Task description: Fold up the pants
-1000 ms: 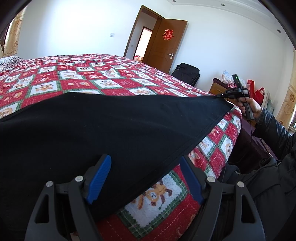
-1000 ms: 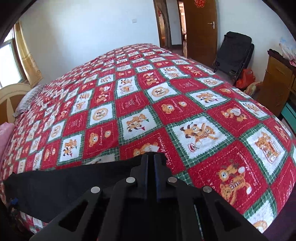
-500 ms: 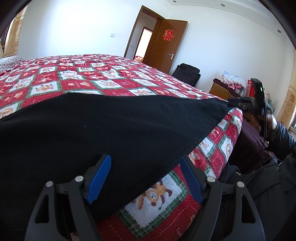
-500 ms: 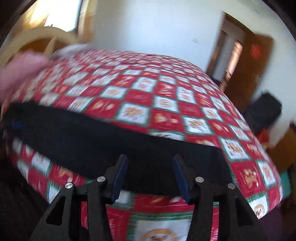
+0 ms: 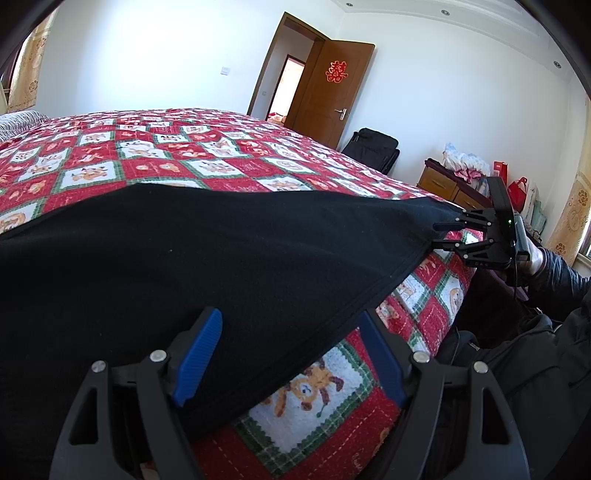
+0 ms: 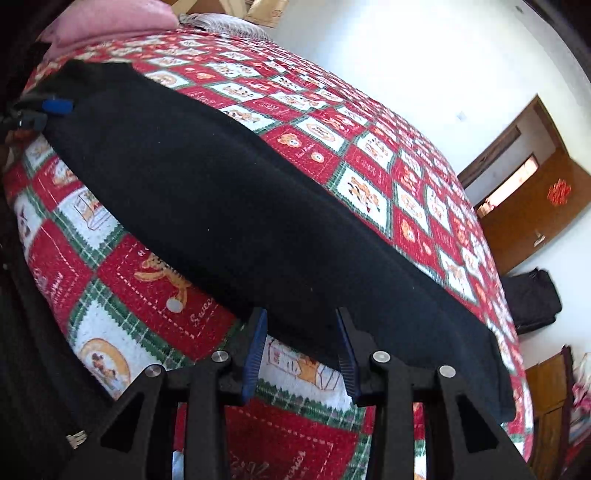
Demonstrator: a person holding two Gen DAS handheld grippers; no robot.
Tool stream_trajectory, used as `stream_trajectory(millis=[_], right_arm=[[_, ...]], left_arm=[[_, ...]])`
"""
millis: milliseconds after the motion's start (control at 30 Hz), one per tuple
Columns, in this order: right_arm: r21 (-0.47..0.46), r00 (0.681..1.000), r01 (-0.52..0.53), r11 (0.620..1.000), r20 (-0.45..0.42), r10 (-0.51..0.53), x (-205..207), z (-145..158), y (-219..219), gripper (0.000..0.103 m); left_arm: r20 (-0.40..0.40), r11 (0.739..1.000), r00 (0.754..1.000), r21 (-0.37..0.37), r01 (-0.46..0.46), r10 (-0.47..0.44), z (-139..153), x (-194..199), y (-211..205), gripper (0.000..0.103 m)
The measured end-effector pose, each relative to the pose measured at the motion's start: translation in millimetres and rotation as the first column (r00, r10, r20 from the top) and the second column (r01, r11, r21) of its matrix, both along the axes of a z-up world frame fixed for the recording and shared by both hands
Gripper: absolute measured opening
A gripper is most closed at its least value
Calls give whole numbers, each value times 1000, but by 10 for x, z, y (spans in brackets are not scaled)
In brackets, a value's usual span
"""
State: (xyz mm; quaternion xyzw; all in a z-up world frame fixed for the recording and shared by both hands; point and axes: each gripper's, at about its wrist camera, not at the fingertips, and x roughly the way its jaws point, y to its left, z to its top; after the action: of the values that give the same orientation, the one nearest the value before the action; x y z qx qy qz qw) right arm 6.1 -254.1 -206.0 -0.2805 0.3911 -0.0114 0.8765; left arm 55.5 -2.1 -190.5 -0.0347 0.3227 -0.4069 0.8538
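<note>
The black pants lie flat along the near edge of a bed with a red, white and green patterned quilt. My left gripper is open, its blue pads straddling the near hem at one end of the pants. My right gripper is open, its jaws at the pants' edge at the other end. In the left wrist view the right gripper sits open at the far corner of the pants. In the right wrist view the left gripper shows at the far end.
A brown door stands open at the far wall, a black bag beside it. A wooden cabinet with clutter stands to the right of the bed. A pink pillow lies at the bed's head. The person's dark sleeve is at right.
My right gripper opened, let go of the pants' corner, rolled and swung round to face along the pants. My left gripper stayed open and still.
</note>
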Motion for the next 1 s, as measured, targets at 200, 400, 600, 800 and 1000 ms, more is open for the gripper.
stream_trajectory(millis=[200,400,600,800,1000], right_arm=[[-34,999,-44,998,-4,44,55,-34,110,7],[-36,998,-65,997,-7,65,-86,3,158,1],[-5,998,-50,999,-45,49,-124,-149,101,1],[39,997,-51,998,-60,54,-115,-8,108,2],[190,994,-111,975,16,110,-85,291,300,3]], left_arm=[[0,1000,1000,-1,0,0,-1,-2,-2,80],[-3,1000,1000,-6,8,-8,2,-2,12,80],[-8,1000,1000,-9,21,-21,14,-18,40,80],[-6,1000,1000,11,14,-14,68,-55,93,80],[10,998,998,-6,-70,70,119,0,262,80]])
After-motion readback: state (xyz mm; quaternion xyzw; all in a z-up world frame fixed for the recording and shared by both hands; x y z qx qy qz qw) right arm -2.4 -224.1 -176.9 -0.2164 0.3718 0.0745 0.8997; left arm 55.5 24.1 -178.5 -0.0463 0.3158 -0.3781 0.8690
